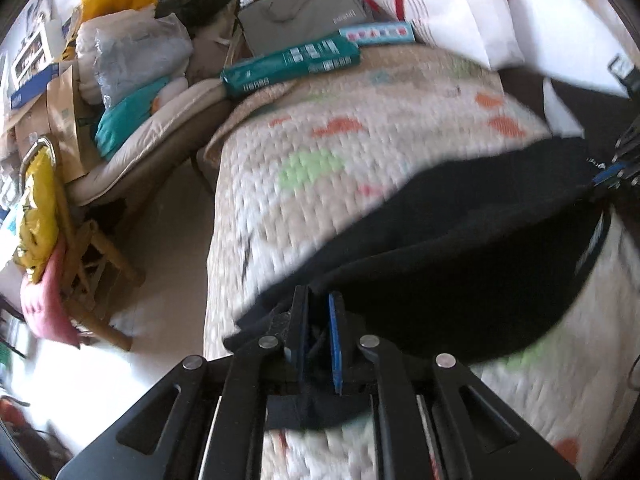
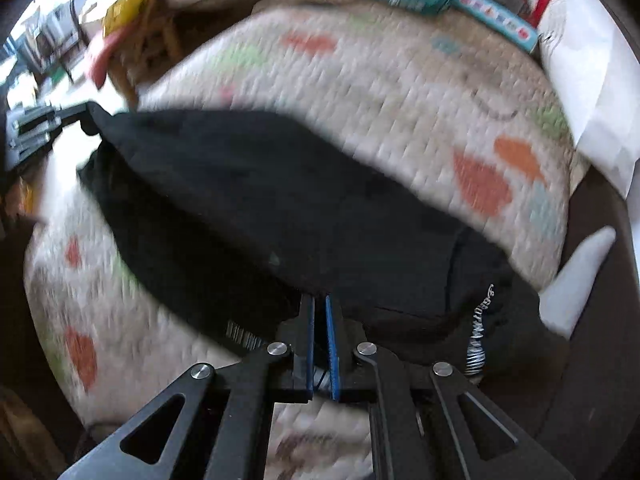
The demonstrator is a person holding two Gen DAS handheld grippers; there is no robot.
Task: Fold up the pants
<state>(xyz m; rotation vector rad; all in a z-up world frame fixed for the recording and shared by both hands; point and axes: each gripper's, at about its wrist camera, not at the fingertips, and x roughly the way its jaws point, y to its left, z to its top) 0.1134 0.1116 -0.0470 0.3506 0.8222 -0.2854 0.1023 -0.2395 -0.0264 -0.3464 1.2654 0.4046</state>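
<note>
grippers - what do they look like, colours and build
Both match: the left gripper and right gripper have matte black linkage arms with slotted triangular cut-outs, joined by round silver pivot pins. Each has two flat, narrow black fingers lined with blue pads. No cables, sleeves or markings show on them.

Cluttered home bedroom: quilted bed (image 1: 360,128), pillow (image 1: 452,8).

Bright daylight, blown-out whites on floor (image 1: 176,216) and pillow (image 1: 460,8), heavy motion blur on quilt (image 2: 380,92), fisheye-warped dark edges.
</note>
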